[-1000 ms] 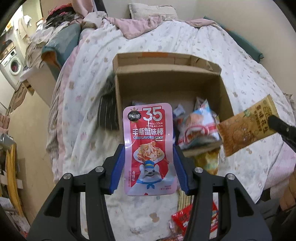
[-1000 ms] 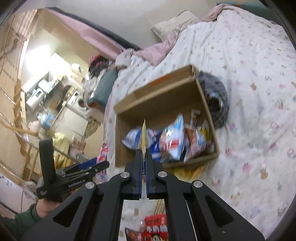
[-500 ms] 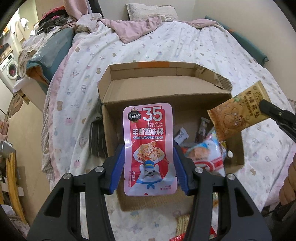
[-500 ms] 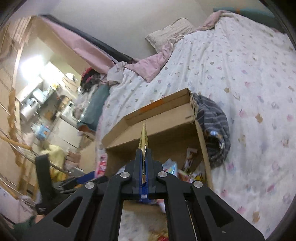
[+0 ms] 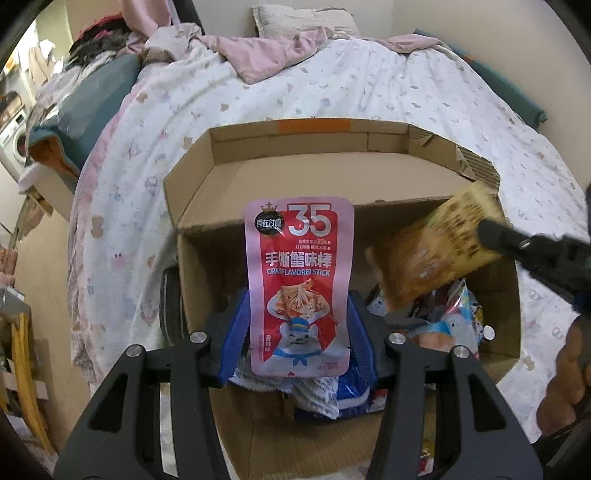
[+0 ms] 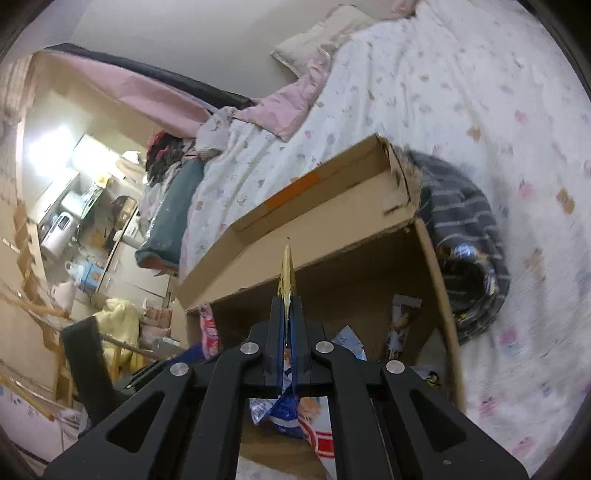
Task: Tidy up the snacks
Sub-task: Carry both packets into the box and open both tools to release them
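My left gripper is shut on a pink and red crab stick packet, held upright over the open cardboard box on the bed. My right gripper is shut on a thin golden-brown snack packet, seen edge-on above the same box. In the left wrist view that golden-brown packet hangs over the box's right half, pinched by the right gripper's black fingers. Several snack bags lie inside the box.
The box sits on a white patterned bedspread with a pink blanket and a pillow behind. A dark striped cloth lies against the box's side. A person's hand shows at the right edge.
Both grippers have come forward and down over the box with their packets. The box now fills more of each view, and the golden-brown packet has dropped lower toward the box's right half.
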Tool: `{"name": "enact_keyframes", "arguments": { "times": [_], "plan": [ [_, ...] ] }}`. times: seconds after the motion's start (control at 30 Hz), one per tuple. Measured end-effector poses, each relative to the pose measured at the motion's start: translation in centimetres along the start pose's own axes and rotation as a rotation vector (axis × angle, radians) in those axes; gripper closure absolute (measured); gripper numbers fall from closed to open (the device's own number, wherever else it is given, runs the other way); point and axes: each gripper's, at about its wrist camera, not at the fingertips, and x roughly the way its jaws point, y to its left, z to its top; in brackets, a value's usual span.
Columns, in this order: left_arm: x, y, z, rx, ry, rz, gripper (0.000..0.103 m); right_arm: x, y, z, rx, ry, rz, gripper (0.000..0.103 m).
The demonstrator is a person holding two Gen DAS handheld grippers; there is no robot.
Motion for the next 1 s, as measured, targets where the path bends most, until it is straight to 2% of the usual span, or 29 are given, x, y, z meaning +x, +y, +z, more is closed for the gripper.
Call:
{"name": "enact_keyframes", "arguments": {
  "times": [0.17, 0.27, 0.4, 0.43, 0.53, 0.67, 0.8, 0.87, 0.93, 1.0],
  "plan": [
    [0.9, -0.7, -0.3, 0.011, 0.037, -0.03, 0.055, 3.2, -0.6, -0.8, -0.007, 0.087, -0.053, 0.1],
    [0.9, -2.0, -0.8, 0.076, 0.031, -0.031, 0.055, 4.1, -0.5, -1.3, -0.028, 0.116, -0.087, 0.1],
    [1.3, -3.6, -1.2, 0.165, 0.013, -0.01, 0.055, 3.8, -0.7, -1.1, -0.022, 0.112, -0.096, 0.1],
    [1.7, -3.8, -1.3, 0.168, 0.028, -0.012, 0.055, 3.7, -0.7, -1.1, -0.019, 0.109, -0.095, 0.1],
    [2.5, -3.7, -1.4, 0.132, 0.081, -0.091, 0.053, 3.3, -1.0, -0.9, -0.006, 0.102, -0.098, 0.1],
    [2.6, -3.8, -1.7, 0.159, 0.07, -0.065, 0.053, 3.0, -1.2, -1.0, 0.003, 0.104, -0.107, 0.1],
    [2.1, -3.4, -1.5, 0.135, 0.038, -0.061, 0.047, 3.0, -1.4, -0.9, 0.009, 0.111, -0.106, 0.1],
    [2.1, -3.3, -1.5, 0.134, 0.039, -0.063, 0.037, 3.0, -1.4, -0.9, 0.007, 0.111, -0.107, 0.1],
    [2.0, -3.3, -1.5, 0.14, 0.031, -0.053, 0.033, 3.0, -1.4, -0.9, 0.005, 0.113, -0.103, 0.099],
    [2.0, -3.4, -1.5, 0.149, 0.029, -0.04, 0.032, 3.0, -1.3, -0.9, -0.003, 0.113, -0.104, 0.097]
  ]
}}
